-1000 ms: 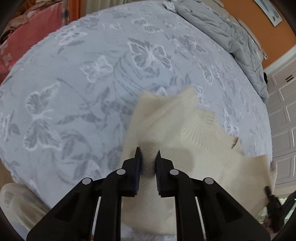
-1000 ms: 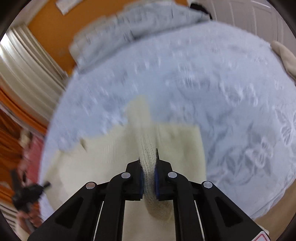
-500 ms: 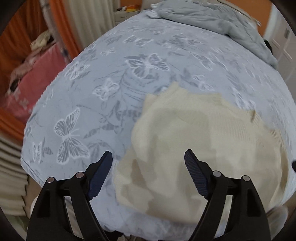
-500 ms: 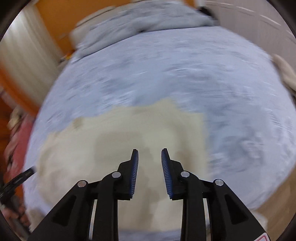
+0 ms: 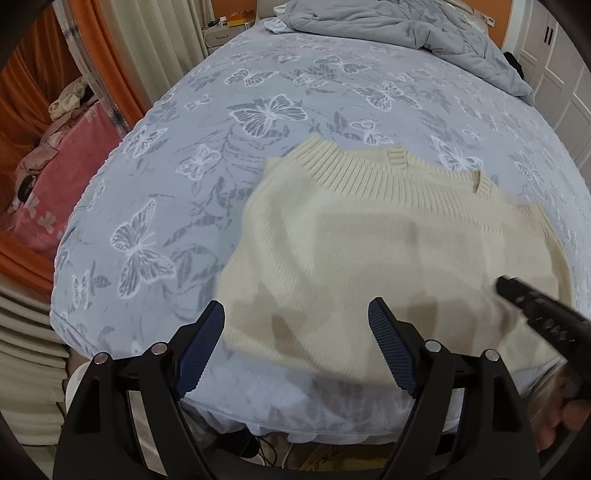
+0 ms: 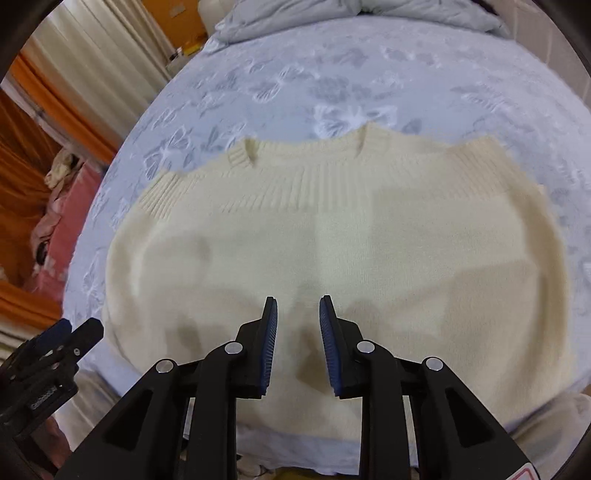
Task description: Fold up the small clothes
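A cream knit sweater [image 5: 373,247] lies flat on the bed near its front edge, ribbed band at the far side. It also shows in the right wrist view [image 6: 332,240]. My left gripper [image 5: 295,317] is wide open and empty, above the sweater's near left part. My right gripper [image 6: 298,314] is open and empty, above the sweater's near middle. The right gripper's tip [image 5: 524,299] shows in the left wrist view at the right, and the left gripper [image 6: 55,343] shows in the right wrist view at the lower left.
The bed has a blue-grey cover with white butterflies [image 5: 258,110]. A grey duvet [image 5: 388,26] is bunched at the far end. Pink bedding and orange curtains [image 5: 55,147] stand to the left. White cupboard doors [image 5: 561,66] are at the right.
Both grippers let go of the sweater, opened and drew back toward the front edge of the bed. The sweater now lies spread flat.
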`<state>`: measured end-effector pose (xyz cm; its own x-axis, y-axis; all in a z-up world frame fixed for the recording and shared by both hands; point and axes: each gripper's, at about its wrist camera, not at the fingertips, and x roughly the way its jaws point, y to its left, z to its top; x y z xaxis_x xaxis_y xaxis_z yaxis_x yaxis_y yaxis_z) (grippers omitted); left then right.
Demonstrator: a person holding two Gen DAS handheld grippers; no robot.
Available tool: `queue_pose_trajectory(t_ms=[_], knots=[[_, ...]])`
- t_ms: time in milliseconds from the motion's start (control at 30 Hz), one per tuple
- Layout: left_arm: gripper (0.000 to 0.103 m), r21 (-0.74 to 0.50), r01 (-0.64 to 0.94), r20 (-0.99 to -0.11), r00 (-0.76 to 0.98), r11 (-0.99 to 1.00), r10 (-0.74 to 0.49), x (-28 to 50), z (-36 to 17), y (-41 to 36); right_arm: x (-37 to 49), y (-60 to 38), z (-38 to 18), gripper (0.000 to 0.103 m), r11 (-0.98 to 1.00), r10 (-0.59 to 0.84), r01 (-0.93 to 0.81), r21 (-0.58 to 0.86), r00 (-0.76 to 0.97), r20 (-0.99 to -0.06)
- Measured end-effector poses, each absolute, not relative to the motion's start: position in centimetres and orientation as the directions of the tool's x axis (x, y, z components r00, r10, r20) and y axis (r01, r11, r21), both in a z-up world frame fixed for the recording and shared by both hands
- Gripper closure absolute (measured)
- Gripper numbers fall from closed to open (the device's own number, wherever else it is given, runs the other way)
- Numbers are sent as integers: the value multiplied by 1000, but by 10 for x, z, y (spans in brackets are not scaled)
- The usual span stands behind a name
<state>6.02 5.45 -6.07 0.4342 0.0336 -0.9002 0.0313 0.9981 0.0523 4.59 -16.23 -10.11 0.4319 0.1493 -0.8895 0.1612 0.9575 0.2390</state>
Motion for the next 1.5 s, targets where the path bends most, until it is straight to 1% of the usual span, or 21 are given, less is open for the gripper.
queue_pose_trajectory(t_ms=[133, 300, 467, 567, 667, 700, 733, 767, 900, 933, 967, 1000, 1067, 1133, 1200, 1267, 1333, 1400, 1433, 1467, 1500], knots=[[25, 39, 30, -906, 422, 999, 23, 56, -62, 55, 37, -167, -130, 87, 980, 82, 141, 142, 366, -927], [25, 60, 47, -900, 435, 997, 33, 47, -59, 52, 13, -192, -95, 87, 956, 68, 224, 189, 460, -885], [25, 67, 53, -906, 421, 996, 39, 42, -64, 49, -5, -234, -131, 87, 943, -105, 332, 7, 317, -943], [21, 77, 56, -906, 421, 995, 46, 41, -64, 50, -25, -260, -130, 86, 899, -4, 412, 148, 346, -938], [15, 44, 10, -904, 425, 999, 35, 45, -66, 67, -42, -282, -104, 73, 878, -68, 454, 154, 435, -898], [14, 12, -22, -908, 419, 1000, 20, 50, -69, 77, -44, -288, -99, 63, 875, -89, 461, 147, 451, -888], [14, -13, -56, -911, 411, 998, 11, 54, -73, 87, -45, -296, -94, 41, 867, -127, 481, 126, 459, -880], [14, -31, -92, -915, 402, 995, 9, 59, -78, 96, -46, -305, -93, 35, 855, -163, 508, 103, 452, -877], [15, -97, -203, -943, 333, 974, -24, 84, -114, 127, -29, -325, -120, 37, 836, -113, 538, 107, 359, -927], [30, -137, -211, -953, 296, 968, -71, 89, -126, 130, -22, -326, -131, 61, 841, -59, 525, 131, 330, -942], [54, -184, -217, -955, 269, 959, -122, 91, -133, 133, -18, -324, -137, 82, 848, -2, 501, 173, 329, -944], [60, -249, -230, -948, 258, 941, -188, 92, -138, 135, -17, -324, -134, 90, 851, 0, 494, 180, 342, -940], [84, -254, -245, -941, 288, 936, -180, 90, -126, 136, -24, -325, -111, 91, 835, 26, 487, 257, 431, -902], [84, -255, -240, -939, 293, 936, -181, 86, -115, 138, -33, -332, -93, 91, 819, 19, 494, 292, 486, -874], [82, -247, -258, -948, 265, 934, -177, 85, -122, 143, -30, -340, -108, 90, 825, 5, 512, 239, 417, -909], [70, -223, -259, -959, 231, 940, -164, 87, -135, 144, -23, -344, -148, 87, 836, 57, 514, 192, 265, -962], [64, -222, -280, -956, 253, 934, -151, 83, -130, 148, -26, -341, -132, 79, 830, -1, 531, 167, 301, -954], [46, -278, -298, -932, 315, 913, -181, 78, -115, 156, -32, -328, -94, 76, 826, -133, 553, 110, 381, -915], [27, -305, -308, -917, 349, 901, -191, 76, -109, 161, -35, -322, -81, 75, 832, -159, 544, 106, 416, -895], [15, -327, -324, -902, 387, 888, -191, 74, -103, 167, -27, -311, -65, 75, 859, -148, 498, 123, 470, -870], [14, -342, -337, -890, 416, 877, -187, 76, -101, 172, -18, -295, -56, 75, 888, -94, 434, 152, 495, -864]])
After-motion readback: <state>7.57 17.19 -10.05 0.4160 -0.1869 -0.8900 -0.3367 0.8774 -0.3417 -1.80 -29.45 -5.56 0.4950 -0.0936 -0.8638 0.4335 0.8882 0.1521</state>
